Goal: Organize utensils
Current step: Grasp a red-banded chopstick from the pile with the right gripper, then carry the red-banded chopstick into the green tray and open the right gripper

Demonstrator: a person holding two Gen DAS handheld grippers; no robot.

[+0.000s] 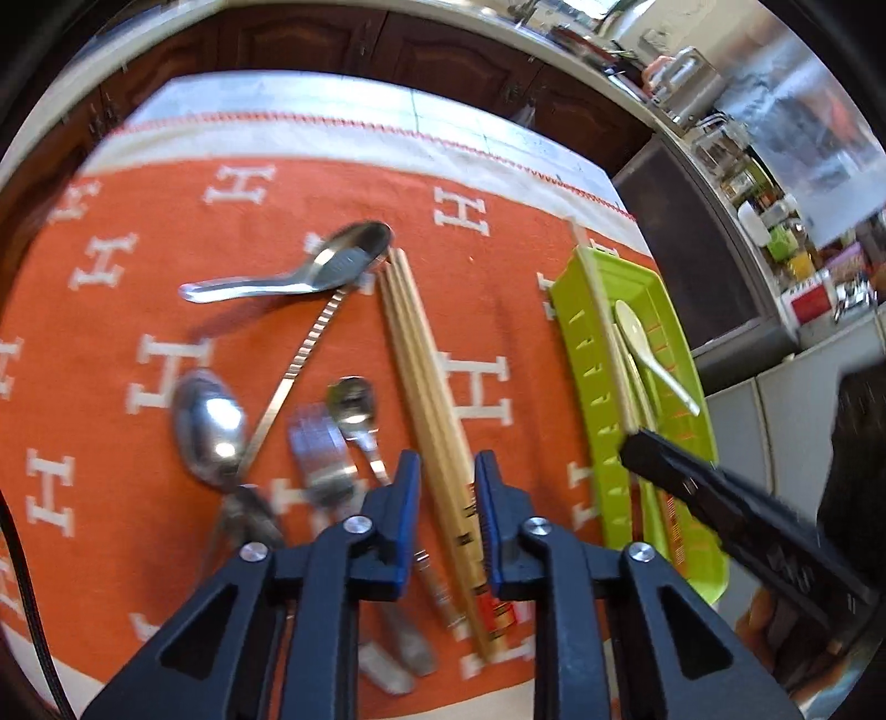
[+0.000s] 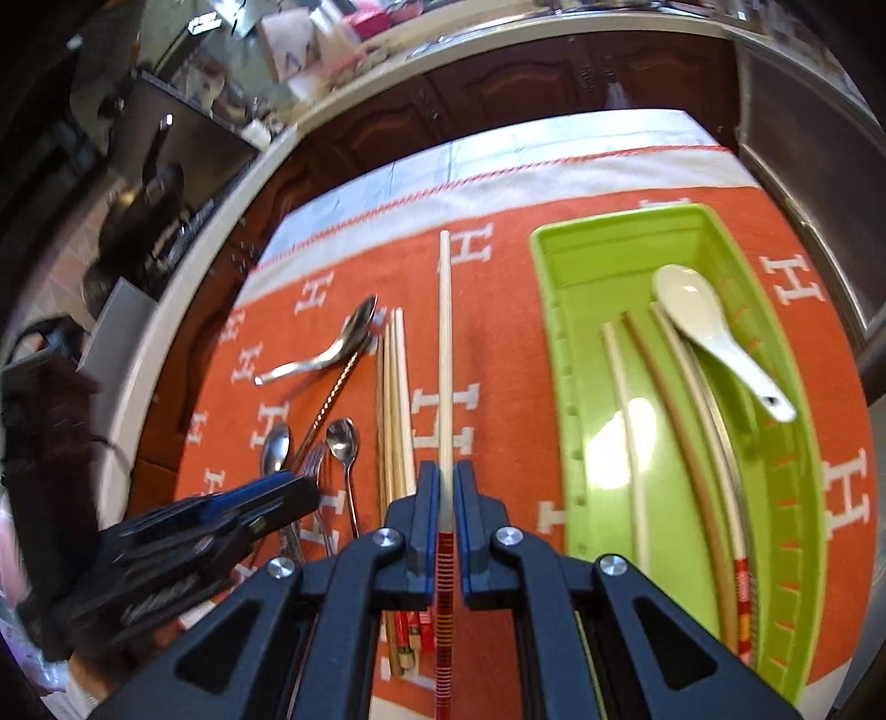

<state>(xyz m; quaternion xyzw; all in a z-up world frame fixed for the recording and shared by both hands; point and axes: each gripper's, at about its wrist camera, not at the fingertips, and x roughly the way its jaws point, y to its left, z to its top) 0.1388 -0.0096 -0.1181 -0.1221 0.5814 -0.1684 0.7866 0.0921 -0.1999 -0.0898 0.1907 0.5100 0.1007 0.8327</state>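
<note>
My right gripper [image 2: 444, 487] is shut on a pale chopstick [image 2: 444, 354] with a red-striped handle, held above the orange cloth just left of the green tray [image 2: 559, 332]. The tray holds a white ceramic spoon [image 2: 714, 332] and several chopsticks [image 2: 659, 399]. My left gripper [image 1: 447, 471] is open, its jaws astride a bundle of wooden chopsticks [image 1: 421, 376] lying on the cloth. Metal spoons [image 1: 210, 426], a fork [image 1: 318, 448] and a twisted-handle bar spoon [image 1: 310, 343] lie left of the bundle.
The orange cloth with white H marks [image 1: 470, 221] covers the table, with a white border at the far edge. Dark wooden cabinets [image 1: 443, 50] stand behind. The right gripper's finger [image 1: 720, 493] reaches over the tray [image 1: 587, 354] in the left wrist view.
</note>
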